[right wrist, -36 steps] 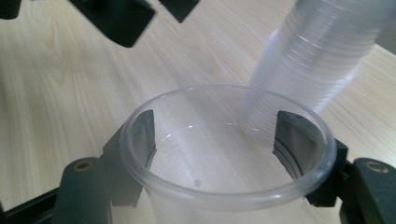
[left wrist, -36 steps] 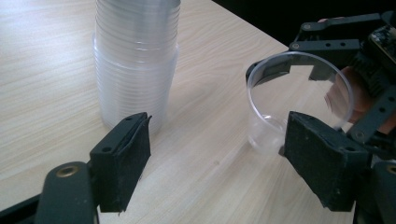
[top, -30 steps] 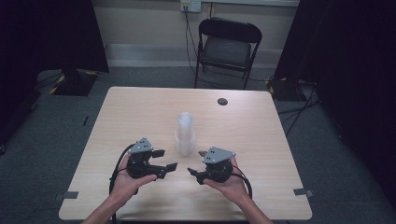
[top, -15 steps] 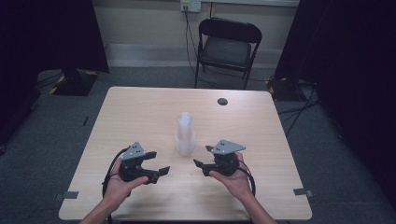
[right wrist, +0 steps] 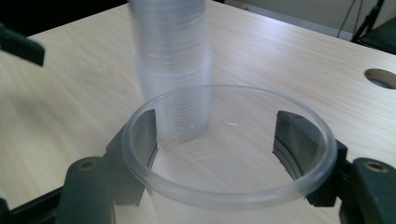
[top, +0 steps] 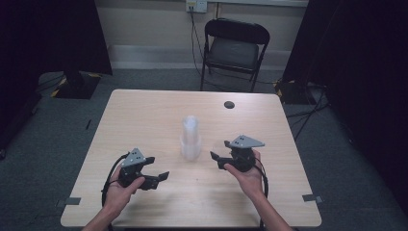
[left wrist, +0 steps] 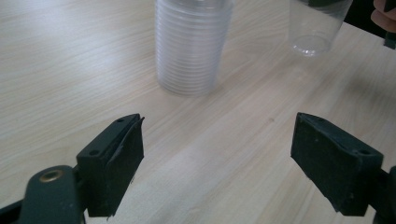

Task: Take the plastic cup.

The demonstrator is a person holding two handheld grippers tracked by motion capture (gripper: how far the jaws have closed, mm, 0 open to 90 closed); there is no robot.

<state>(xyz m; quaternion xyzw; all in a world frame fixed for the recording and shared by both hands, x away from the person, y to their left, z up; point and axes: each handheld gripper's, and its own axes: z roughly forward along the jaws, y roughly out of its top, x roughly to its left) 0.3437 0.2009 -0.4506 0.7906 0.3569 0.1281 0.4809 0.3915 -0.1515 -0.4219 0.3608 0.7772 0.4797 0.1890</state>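
Clear plastic is what all the cups here are made of, thin and see-through. Going from the left side of the wooden table [top: 144, 110]: the left gripper [top: 161, 177] hangs near the front edge, left of the middle. Its jaws have just been opening and now stand wide apart with nothing between them. A little past it, about in the middle of the table, stands the stack of clear plastic cups [top: 190, 138], upright, many cups pushed into each other. Next comes the right gripper [top: 214, 157], just beside the stack on its right. Its two black jaws press on the outside of a single clear plastic cup [right wrist: 229, 163] just under the rim, one on each side, and the cup sits upright, mouth up. From the left gripper's view that cup [left wrist: 317, 25] hangs a bit above the wood. Near the far edge is a small round hole [top: 229, 104].

I think a cup like this is very light, smooth and slippery, and its wall bends easily. Squeeze too hard and it could crumple or pop out. Holding it gently near the rim, where it is stiffest, looks best
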